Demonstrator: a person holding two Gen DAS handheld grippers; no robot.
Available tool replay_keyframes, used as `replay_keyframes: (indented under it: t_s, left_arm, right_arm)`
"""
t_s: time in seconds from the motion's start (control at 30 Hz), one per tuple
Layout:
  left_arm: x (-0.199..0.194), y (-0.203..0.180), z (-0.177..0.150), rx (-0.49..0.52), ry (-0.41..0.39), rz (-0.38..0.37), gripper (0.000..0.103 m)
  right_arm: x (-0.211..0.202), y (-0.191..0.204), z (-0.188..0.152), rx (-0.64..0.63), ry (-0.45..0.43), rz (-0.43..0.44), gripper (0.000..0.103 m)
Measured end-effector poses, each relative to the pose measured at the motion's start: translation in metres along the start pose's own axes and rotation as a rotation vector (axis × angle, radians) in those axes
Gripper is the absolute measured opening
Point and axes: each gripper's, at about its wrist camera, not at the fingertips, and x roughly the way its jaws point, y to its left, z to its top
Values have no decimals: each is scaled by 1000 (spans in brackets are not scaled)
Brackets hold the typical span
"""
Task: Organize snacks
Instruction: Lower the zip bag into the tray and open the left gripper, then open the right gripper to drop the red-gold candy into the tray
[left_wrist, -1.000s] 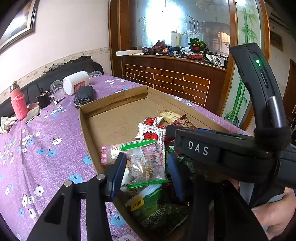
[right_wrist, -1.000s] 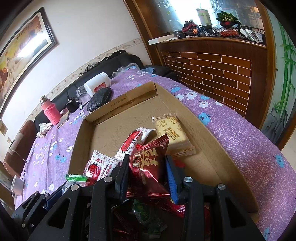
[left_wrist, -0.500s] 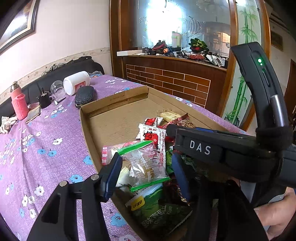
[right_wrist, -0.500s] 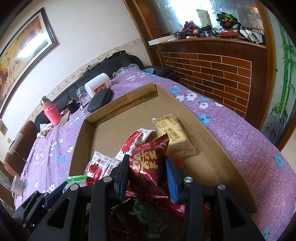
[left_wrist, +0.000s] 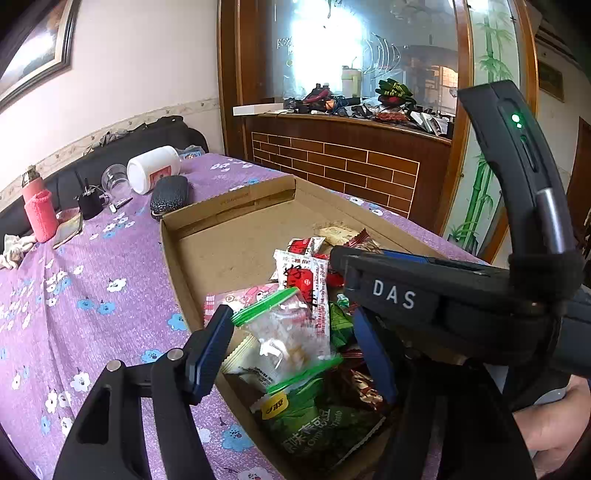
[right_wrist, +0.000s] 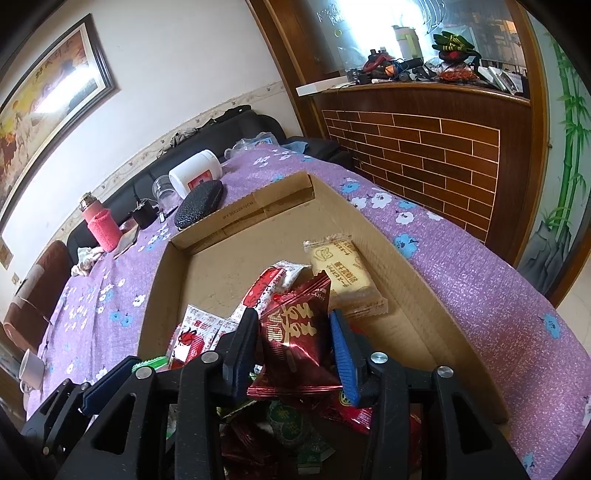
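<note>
1. We are looking at a shallow cardboard box (right_wrist: 373, 236) lying on a worktop covered with a purple flowered cloth (left_wrist: 92, 280). The snacks are piled at the box's near end, while its far half is bare.
2. The left gripper (left_wrist: 295, 350) is hanging over the near left corner of the box. Its jaws have just been opening and are standing wide. A clear packet with green seal strips (left_wrist: 284, 332) is lying between them, its upper strip right at the left pad and the right pad clear of it.
3. The right gripper (right_wrist: 291, 332) is set narrow, its jaws having just been opening a little. A shiny red foil packet (right_wrist: 295, 336) is standing upright between the pads. We cannot tell whether they are pressing on it.
4. Beyond the red packet, a wrapped pale biscuit block (right_wrist: 343, 273) is lying flat by the right wall of the box. White sachets with red print (right_wrist: 199, 332) are lying to the left of it.
5. A green packet (left_wrist: 317, 424) is lying at the near edge, under the clear one.
6. Outside the box, at its far end, a black pouch (left_wrist: 170, 192), a white jar (left_wrist: 155, 168) on its side and a pink bottle (left_wrist: 37, 210) are sitting on the cloth.
</note>
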Motion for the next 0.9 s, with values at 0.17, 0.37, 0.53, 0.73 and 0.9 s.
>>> replay_keyframes:
  t_s: [0.17,0.37,0.53,0.73,0.9]
  left_arm:
    - [-1,-2,1,8,-6,12,69]
    - [-1,0,1,-5,-11,26,71]
    - [-3,-3,2,11,-16,47,72]
    - [-12,-4,6,11,-23,63,77]
    - [-27,-1,9,1,-27,73,84]
  right_arm:
    - [-6,0,2,2,-32,-6,48]
    - [-13,-1,4,6,-69,-17,55]
    - [-18,-2,5,16,-93,-29,59]
    - [-24,-6,6,35,-127,-39,67]
    - [-31,-12,7,61,-167,-52,71]
